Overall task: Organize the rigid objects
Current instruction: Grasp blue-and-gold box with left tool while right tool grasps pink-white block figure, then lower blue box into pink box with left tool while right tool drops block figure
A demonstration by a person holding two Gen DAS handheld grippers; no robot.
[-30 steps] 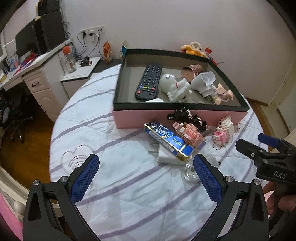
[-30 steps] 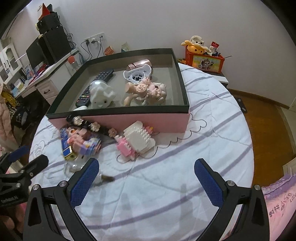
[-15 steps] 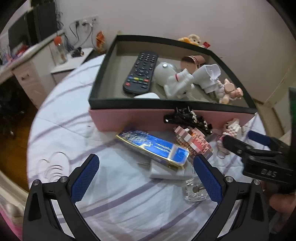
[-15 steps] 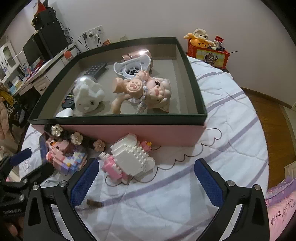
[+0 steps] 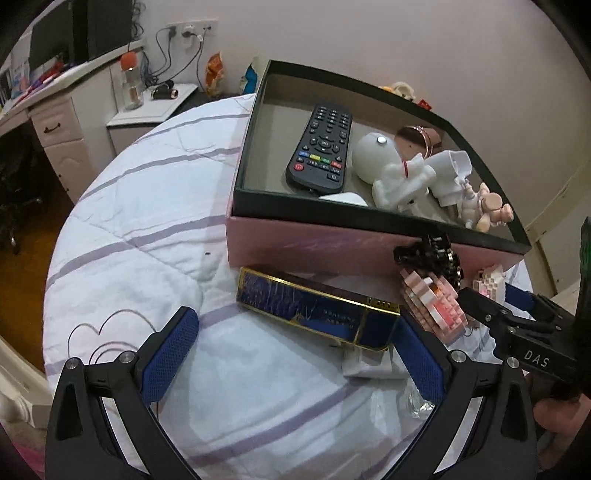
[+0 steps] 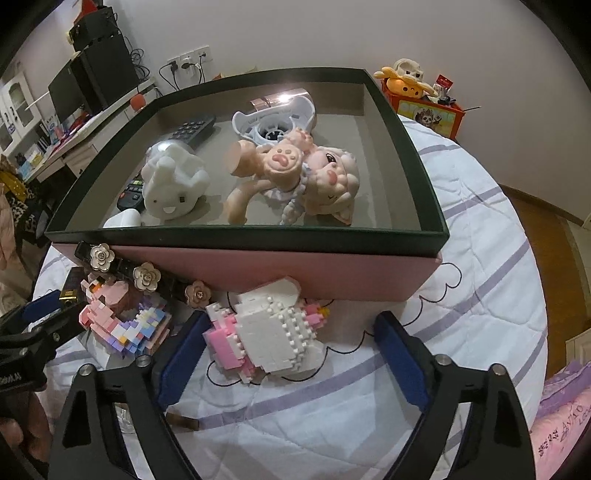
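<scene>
- A white-and-pink brick-built figure (image 6: 275, 334) lies on the bedspread just in front of the pink storage box (image 6: 258, 267), squarely between the spread fingers of the right gripper (image 6: 290, 356), which is released and holds nothing.
- The figure's long axis runs roughly left to right across the gripper's opening, slightly tilted; the right hand is plainly the nearer one, and a short forward push would likely bring the pads alongside it.
- The left gripper (image 5: 295, 352), likewise released and empty, faces a blue-and-gold box (image 5: 317, 312) lying lengthwise across its view, with a white item (image 5: 365, 363) under that box's right end.
- Beside these lie a pink brick model (image 6: 125, 321) and a black hair clip with flower ornaments (image 6: 142, 275), the clip close against the box wall.
- Already inside the box: a remote control (image 5: 321, 149), a white astronaut figure (image 5: 400, 177), a peach-coloured cat doll (image 6: 295, 173) and a white fan-like piece (image 6: 275, 120).
- Everything sits on a white quilted spread with lilac stripes (image 5: 147, 229) in a bedroom; a desk with drawers (image 5: 59, 122) and wall sockets (image 5: 188, 31) stand beyond.
</scene>
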